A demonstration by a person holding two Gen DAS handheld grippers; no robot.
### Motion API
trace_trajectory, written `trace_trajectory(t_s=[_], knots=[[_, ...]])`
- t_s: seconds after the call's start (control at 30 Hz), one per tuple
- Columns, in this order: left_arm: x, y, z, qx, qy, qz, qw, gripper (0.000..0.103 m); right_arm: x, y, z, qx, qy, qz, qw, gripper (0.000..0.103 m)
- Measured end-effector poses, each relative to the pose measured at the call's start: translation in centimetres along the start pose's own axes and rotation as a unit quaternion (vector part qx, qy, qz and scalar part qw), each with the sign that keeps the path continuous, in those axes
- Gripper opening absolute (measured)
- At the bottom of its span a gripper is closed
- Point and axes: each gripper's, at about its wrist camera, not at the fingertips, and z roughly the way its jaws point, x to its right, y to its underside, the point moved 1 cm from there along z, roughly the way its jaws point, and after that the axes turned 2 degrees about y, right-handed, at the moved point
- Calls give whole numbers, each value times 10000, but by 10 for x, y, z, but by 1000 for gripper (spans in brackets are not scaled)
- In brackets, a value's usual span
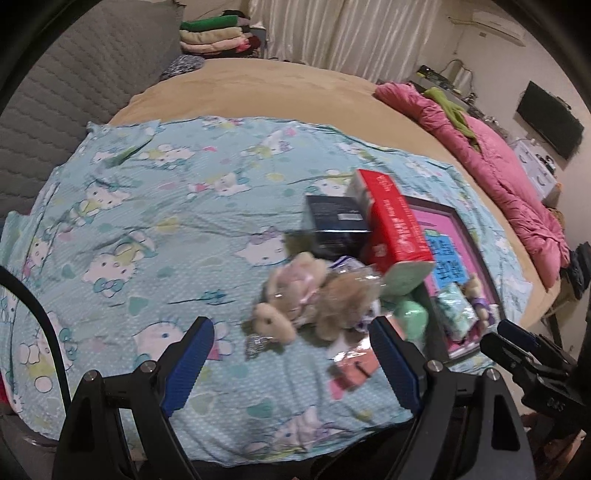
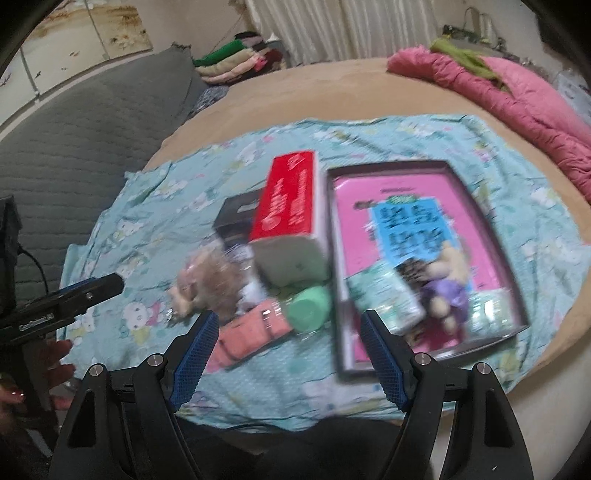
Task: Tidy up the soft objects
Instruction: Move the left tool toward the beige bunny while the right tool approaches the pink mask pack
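Note:
A pile of soft things lies on a blue cartoon-cat sheet [image 1: 147,206]: tan plush toys in clear wrap [image 1: 310,299] [image 2: 210,284], a green soft roll [image 1: 412,314] [image 2: 308,308] and a pink pouch [image 1: 354,369] [image 2: 251,336]. A dark-rimmed pink tray [image 2: 491,236] [image 1: 476,254] holds a plush in purple [image 2: 445,291] and a mint tissue pack [image 2: 384,299]. My left gripper [image 1: 291,358] is open and empty, just short of the plush pile. My right gripper [image 2: 288,350] is open and empty above the pink pouch.
A red box [image 1: 395,225] [image 2: 291,206] leans on a dark box [image 1: 336,225] behind the pile. A pink quilt [image 1: 491,162] lies along the bed's right edge. Folded clothes [image 1: 218,33] are stacked at the far back. A grey quilted headboard [image 1: 74,92] stands on the left.

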Motion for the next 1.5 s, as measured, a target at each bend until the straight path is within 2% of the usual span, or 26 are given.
trace_trajectory(t_s=[0.2,0.4,0.57,1.0,1.2,1.5], knots=[[-17,11,18,-153,6,-52,9999,86,-24,13,30,-494,-291,354,9977,80],[-29,21,41,-291,-60,-75,9995,86,-41,25,57,-809,-160,319,9961,80],[-37,23,61,-436,72,-211,9988,86,-40,29,72,-895,-92,473,9948,80],[-40,4,109,-533,350,-200,9978,86,-39,32,115,-1179,-147,1006,9878,80],[-43,-1,124,-634,605,-221,9959,86,-37,32,132,-1322,-132,1345,9820,80],[-51,-2,144,-731,979,-429,9916,75,-38,21,147,-1273,-69,1474,9808,80]])
